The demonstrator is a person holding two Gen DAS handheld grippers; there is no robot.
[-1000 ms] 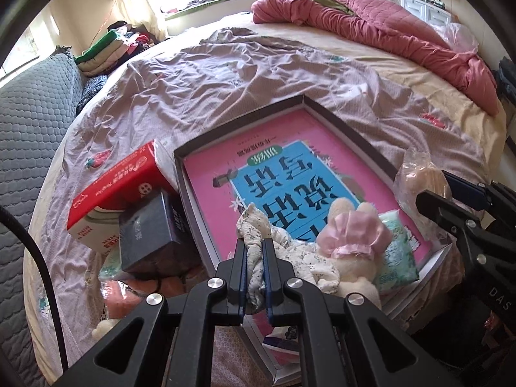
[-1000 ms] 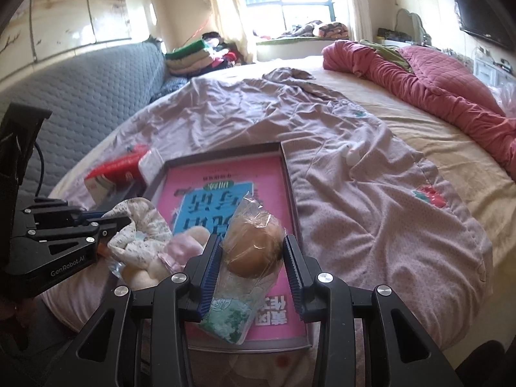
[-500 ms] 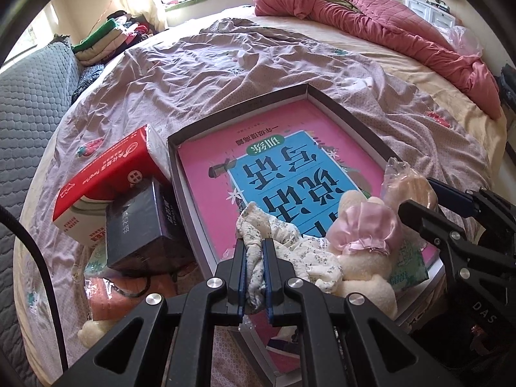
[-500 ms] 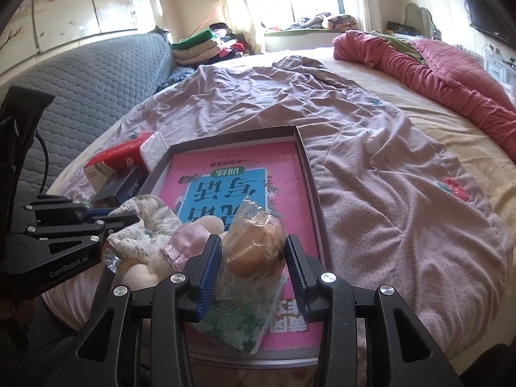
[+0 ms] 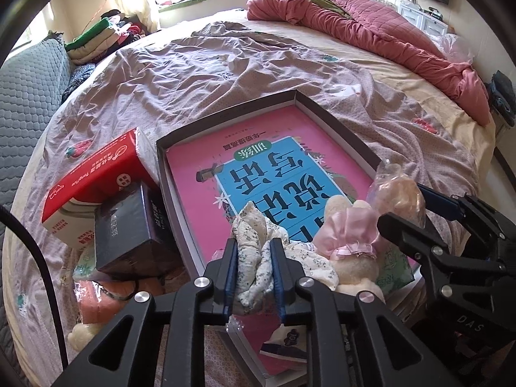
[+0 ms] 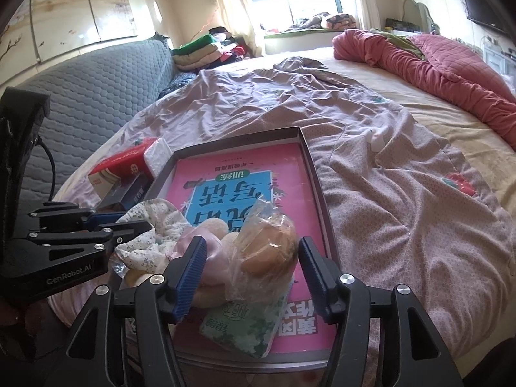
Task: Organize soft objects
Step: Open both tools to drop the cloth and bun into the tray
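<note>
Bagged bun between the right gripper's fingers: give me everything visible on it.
The bagged bun is a round, golden-brown roll inside a crinkled clear plastic bag whose twisted top sticks up. It sits at the near end of the shallow tray, resting on a green-and-white printed packet, against the plush toy in a pink dress. The right gripper straddles it; its jaws have just been opening and the blue pads now stand clear of the bag.

Both wrist cameras look steeply down, close over the shallow grey box, from opposite sides.
</note>
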